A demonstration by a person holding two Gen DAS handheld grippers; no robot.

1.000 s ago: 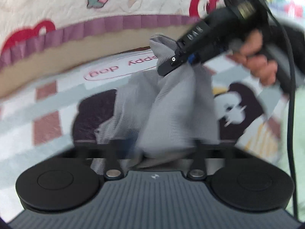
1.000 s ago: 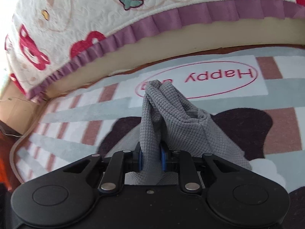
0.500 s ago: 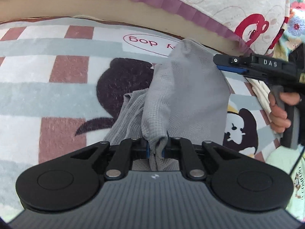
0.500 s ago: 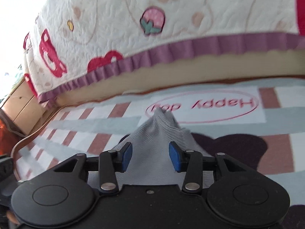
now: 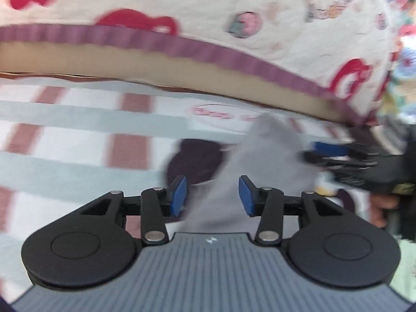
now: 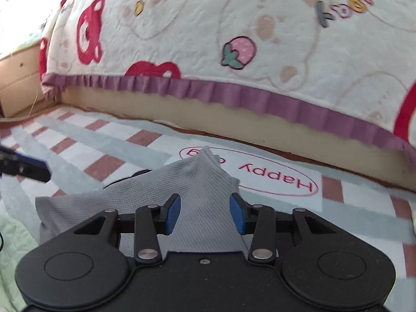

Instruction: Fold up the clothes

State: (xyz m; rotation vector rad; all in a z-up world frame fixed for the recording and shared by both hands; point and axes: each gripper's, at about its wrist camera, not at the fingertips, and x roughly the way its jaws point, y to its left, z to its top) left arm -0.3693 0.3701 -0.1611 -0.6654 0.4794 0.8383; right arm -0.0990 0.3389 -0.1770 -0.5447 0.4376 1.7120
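A grey waffle-knit garment (image 5: pixel 265 156) lies bunched on the patterned rug (image 5: pixel 78 135), one corner peaking up. My left gripper (image 5: pixel 212 195) hovers just above its near edge. Its jaws are opening, and the blue pads stand apart without pressing the cloth. In the right wrist view the garment (image 6: pixel 202 176) spreads under my right gripper (image 6: pixel 205 213). Its jaws are closing with cloth seen between the pads, which stay clear of it. The right gripper (image 5: pixel 338 153) also shows at the right of the left wrist view, and the left gripper's tip (image 6: pixel 23 166) at the left of the right wrist view.
A bed with a white cartoon quilt (image 6: pixel 208 26) and purple frill runs along the far side of the rug (image 6: pixel 351 221). A pale green cloth (image 6: pixel 13 234) lies at the near left. A hand (image 5: pixel 382 208) holds the right gripper's handle.
Both grippers let go of the grey garment, the right first and then the left. The cloth dropped onto the rug, and both hands rolled level and drew back a little.
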